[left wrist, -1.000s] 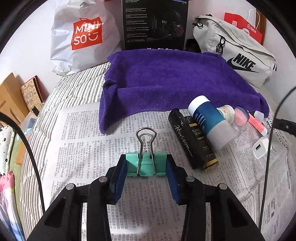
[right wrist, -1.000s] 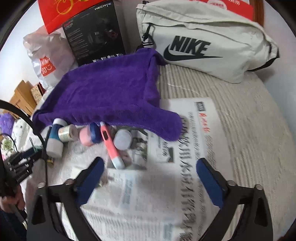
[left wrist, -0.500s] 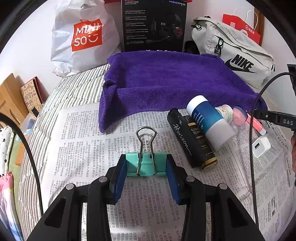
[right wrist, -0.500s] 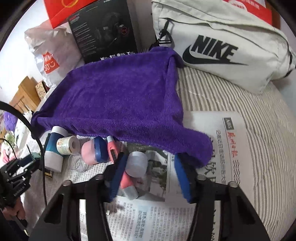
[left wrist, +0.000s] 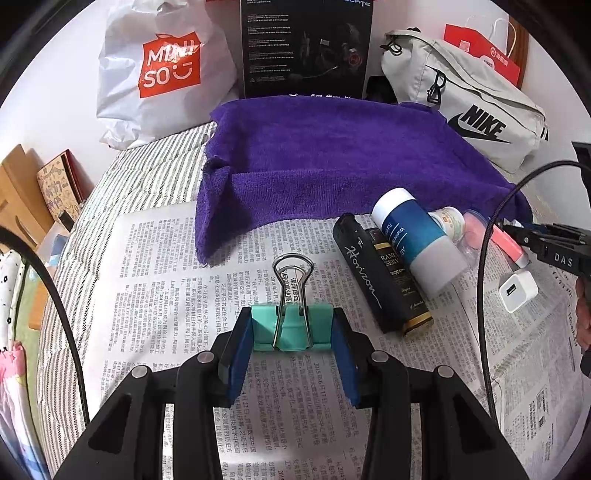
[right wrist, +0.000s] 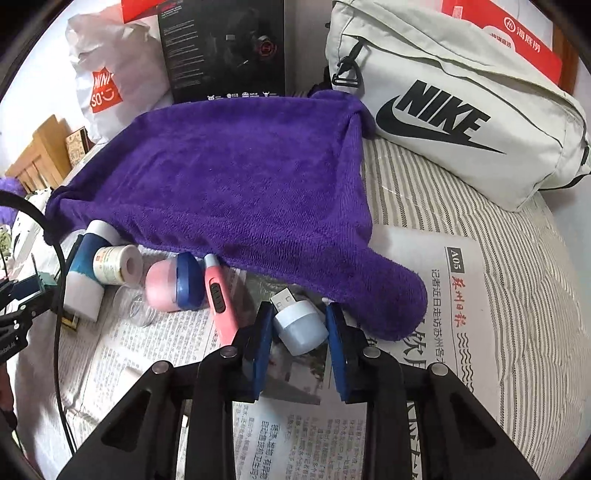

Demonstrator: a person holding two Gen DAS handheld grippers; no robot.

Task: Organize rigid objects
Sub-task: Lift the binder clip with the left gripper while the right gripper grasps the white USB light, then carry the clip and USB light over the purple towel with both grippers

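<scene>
My left gripper is shut on a teal binder clip, held over the newspaper. My right gripper is shut on a pale blue USB plug light just in front of the purple towel. Loose on the paper lie a blue-and-white tube, a black box, a gold-trimmed box, a white roll, a pink-and-blue jar, a pink thermometer and a white charger.
A Miniso bag, a black headset box, a Nike bag and a red bag stand behind the towel. Cables hang at the sides. The striped bed cover runs to the right.
My right gripper moved forward to the USB plug light and shut on it; a second ago it was wide open. The left gripper kept hold of the binder clip, nearly still.
</scene>
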